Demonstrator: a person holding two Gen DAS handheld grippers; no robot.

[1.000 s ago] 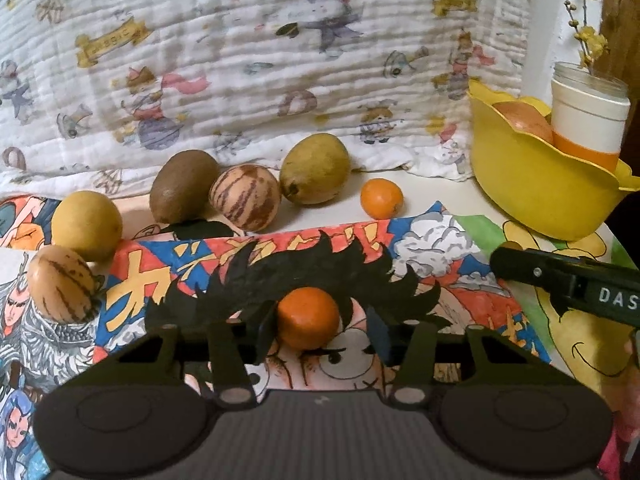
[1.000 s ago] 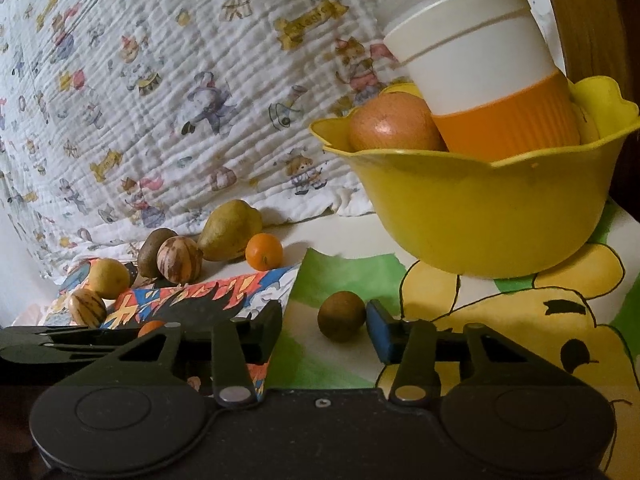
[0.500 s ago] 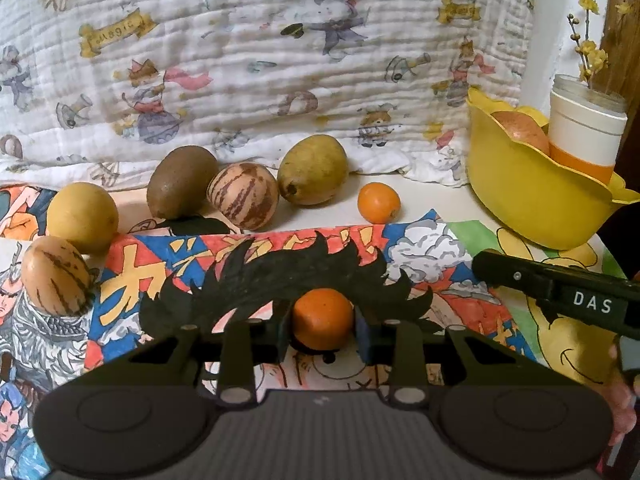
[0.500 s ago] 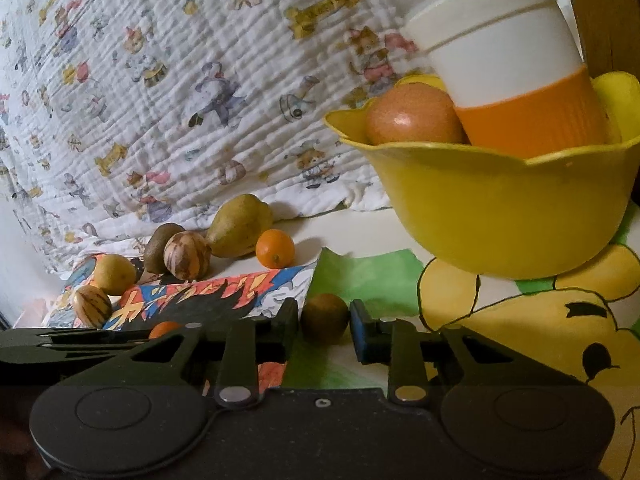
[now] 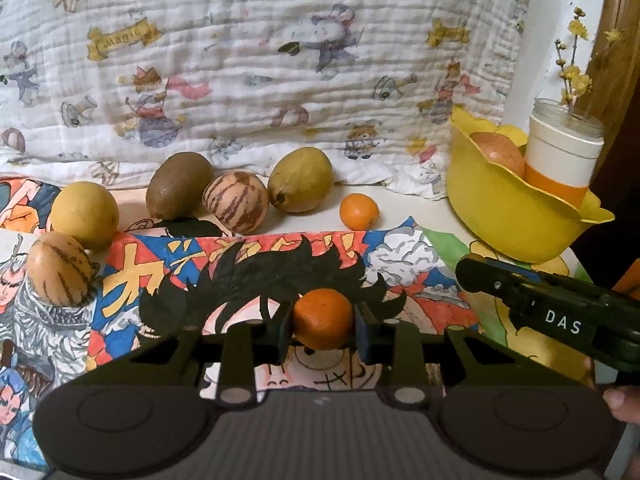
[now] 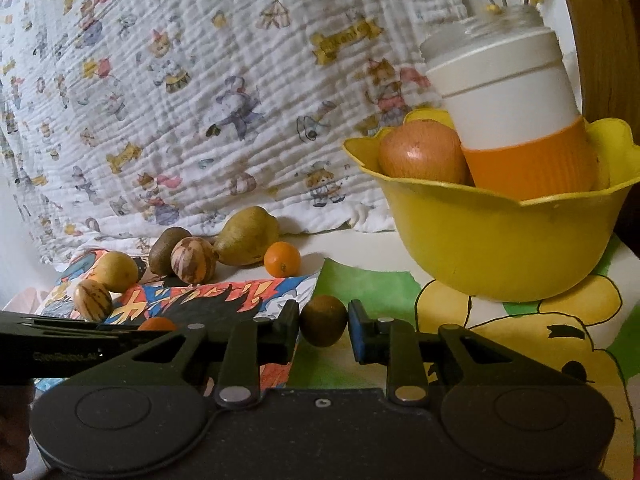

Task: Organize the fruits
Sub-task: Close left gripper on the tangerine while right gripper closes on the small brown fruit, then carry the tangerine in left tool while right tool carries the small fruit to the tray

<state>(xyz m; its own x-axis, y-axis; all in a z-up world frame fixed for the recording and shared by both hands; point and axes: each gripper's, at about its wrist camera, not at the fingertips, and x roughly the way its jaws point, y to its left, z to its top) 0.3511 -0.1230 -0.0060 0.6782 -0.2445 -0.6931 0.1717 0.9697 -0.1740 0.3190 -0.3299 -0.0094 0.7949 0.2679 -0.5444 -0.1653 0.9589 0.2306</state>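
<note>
Small orange (image 5: 322, 318) pinched square between the blue pads of the left hand-held gripper (image 5: 322, 326), both pads pressing its sides, sitting low over the comic-print mat (image 5: 240, 264). Small brown fruit (image 6: 323, 320) caught the same way in the right hand-held gripper (image 6: 323, 326), left pad touching, right pad tight or just beside it, hard to call; down over the green patch of the bear-print mat (image 6: 520, 320).

Out from there: second orange (image 5: 359, 211) loose on the bare white bench (image 5: 408, 208), just past the comic mat's far edge. Behind it a row along the quilt: green pear (image 5: 300, 179), striped melon-like fruit (image 5: 235, 199) touching the brown kiwi (image 5: 179, 185), then a yellow lemon (image 5: 85, 214) and another striped fruit (image 5: 60, 269) near the left edge.

Yellow bowl (image 6: 500, 248) on the right, wavy rim, apple (image 6: 420, 156) and a white-and-orange cup (image 6: 516, 120) leaning inside; flower sprigs (image 5: 574, 68) rising from the cup. Cartoon quilt (image 5: 280, 60) closing off the whole back. Open bench strip between second orange and bowl. Right hand-held gripper's dark body seen in the left view crossing low in front of the bowl, well apart from the held orange.
</note>
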